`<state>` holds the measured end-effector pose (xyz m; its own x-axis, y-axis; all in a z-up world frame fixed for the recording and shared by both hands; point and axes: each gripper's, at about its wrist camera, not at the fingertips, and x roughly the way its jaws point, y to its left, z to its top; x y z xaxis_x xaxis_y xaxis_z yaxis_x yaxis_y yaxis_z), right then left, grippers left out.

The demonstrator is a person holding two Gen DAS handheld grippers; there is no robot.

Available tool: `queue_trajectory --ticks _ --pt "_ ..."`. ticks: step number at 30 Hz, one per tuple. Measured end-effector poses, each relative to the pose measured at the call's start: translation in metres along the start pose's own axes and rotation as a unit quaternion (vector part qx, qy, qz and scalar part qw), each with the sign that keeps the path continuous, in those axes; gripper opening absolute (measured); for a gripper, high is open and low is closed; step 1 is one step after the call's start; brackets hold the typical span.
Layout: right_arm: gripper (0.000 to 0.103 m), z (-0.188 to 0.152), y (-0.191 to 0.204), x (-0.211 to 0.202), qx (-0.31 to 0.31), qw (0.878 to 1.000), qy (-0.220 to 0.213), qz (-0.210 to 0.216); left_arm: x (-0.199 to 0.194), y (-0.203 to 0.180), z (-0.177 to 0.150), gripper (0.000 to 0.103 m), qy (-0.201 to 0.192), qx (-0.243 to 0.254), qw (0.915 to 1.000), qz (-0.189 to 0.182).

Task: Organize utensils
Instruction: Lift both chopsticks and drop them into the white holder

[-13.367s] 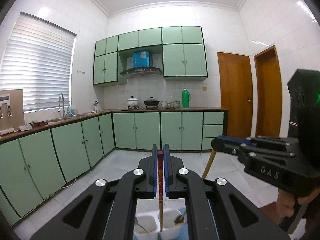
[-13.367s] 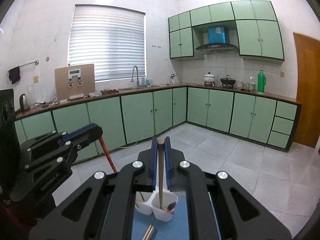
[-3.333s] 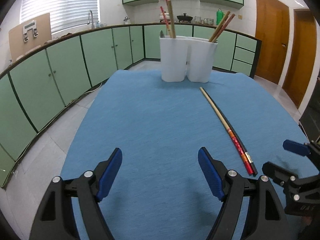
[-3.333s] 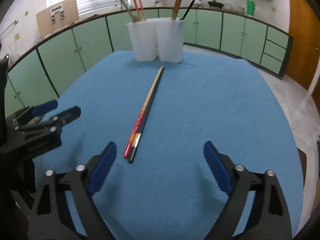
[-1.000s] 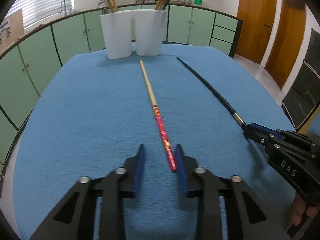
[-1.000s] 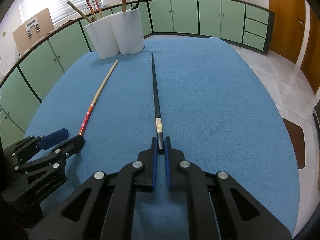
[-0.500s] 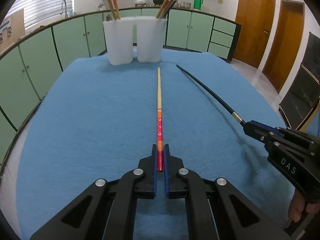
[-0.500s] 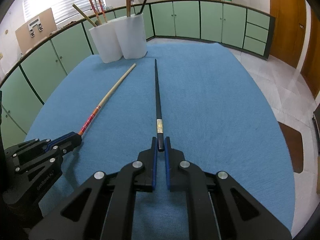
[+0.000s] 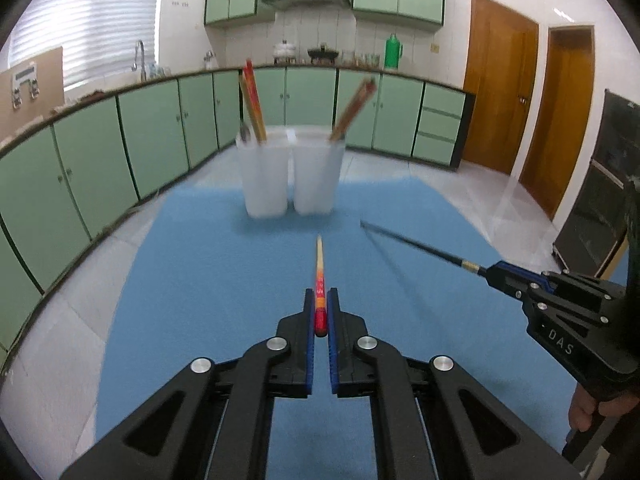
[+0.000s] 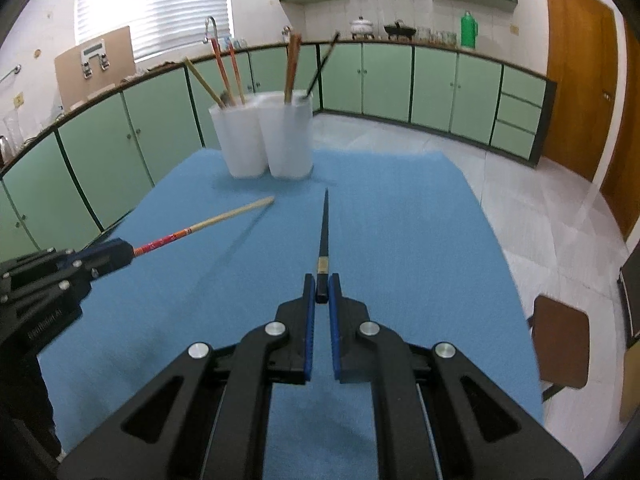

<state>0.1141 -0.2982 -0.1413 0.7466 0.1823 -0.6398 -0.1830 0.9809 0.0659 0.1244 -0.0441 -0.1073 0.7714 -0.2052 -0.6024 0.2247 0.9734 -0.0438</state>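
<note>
My left gripper (image 9: 320, 300) is shut on the red end of a red-and-tan chopstick (image 9: 319, 264), which is lifted off the blue table (image 9: 192, 300) and points at the white two-cup holder (image 9: 290, 174). My right gripper (image 10: 321, 286) is shut on the butt of a black chopstick (image 10: 324, 224), also raised and aimed toward the holder (image 10: 266, 140). Each gripper shows in the other's view: the right gripper (image 9: 494, 273) with the black chopstick (image 9: 412, 242), the left gripper (image 10: 120, 254) with the red chopstick (image 10: 208, 222). Several chopsticks and a spoon stand in the holder.
The blue cloth covers the table to its edges. Green floor cabinets (image 9: 100, 152) run around the room behind the holder. Wooden doors (image 9: 500, 96) stand at the right. A brown stool (image 10: 560, 348) sits off the table's right side. A hand (image 9: 592, 416) grips the right tool.
Both grippers have risen, lifting their chopsticks off the blue cloth. A second ago the left jaws were still slightly apart around the red chopstick; they have closed on it.
</note>
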Motion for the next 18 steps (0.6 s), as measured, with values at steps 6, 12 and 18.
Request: queue_trajectory --ticks 6,12,18 --pt "0.006 0.034 0.003 -0.021 -0.007 0.999 -0.035 0.012 -0.016 0.008 0.032 0.006 -0.04 0.005 0.9992 0.002" --pt "0.006 0.07 0.002 -0.033 -0.002 0.998 -0.055 0.035 -0.022 0.012 0.059 0.006 -0.065 0.012 0.9978 -0.008" --pt "0.006 0.102 0.008 -0.035 -0.01 0.997 -0.059 0.054 -0.019 0.014 0.081 0.006 -0.071 0.02 0.9969 -0.028"
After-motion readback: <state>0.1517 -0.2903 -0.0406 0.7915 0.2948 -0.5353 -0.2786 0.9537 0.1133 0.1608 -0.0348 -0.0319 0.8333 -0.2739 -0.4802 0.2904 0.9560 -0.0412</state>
